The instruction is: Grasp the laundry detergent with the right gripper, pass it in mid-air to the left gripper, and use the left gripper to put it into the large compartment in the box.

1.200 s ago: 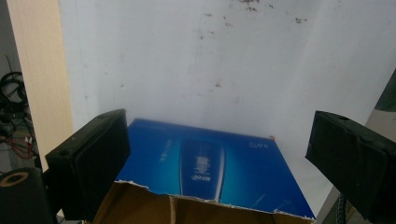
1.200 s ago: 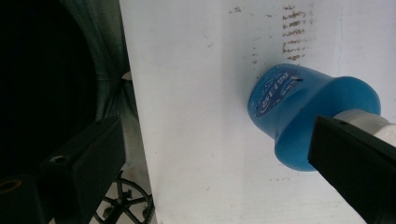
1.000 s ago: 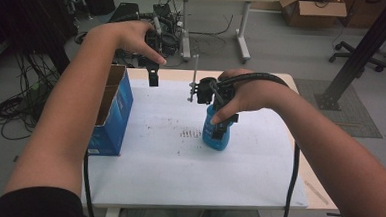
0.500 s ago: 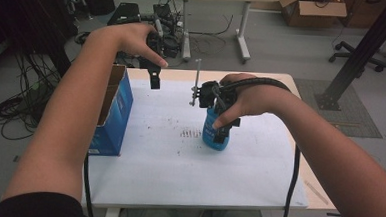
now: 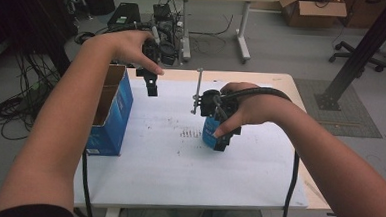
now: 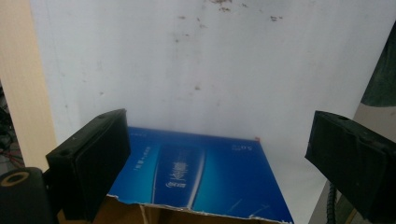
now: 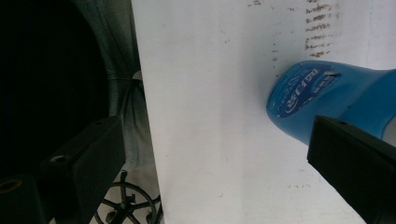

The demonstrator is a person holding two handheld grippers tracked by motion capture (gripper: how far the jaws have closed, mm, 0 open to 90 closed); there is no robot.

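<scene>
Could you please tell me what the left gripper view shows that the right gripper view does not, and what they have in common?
The left gripper view alone shows the blue carton, seen from above with its torn cardboard edge, between wide-open jaws. The right gripper view alone shows the blue bottle beside one jaw, printed side facing the camera, and a chair base beyond the table's edge. Both share the white table sheet, speckled with dark marks, and a pair of parted black jaws.

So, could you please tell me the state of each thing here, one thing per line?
blue box: upright on the table's left side, top open, torn flap edge.
blue bottle: on the white sheet, beside the right gripper, not between its fingers.
left gripper: open, above the box, holding nothing.
right gripper: open, next to the bottle.
white sheet: flat, speckled with dark marks.
</scene>
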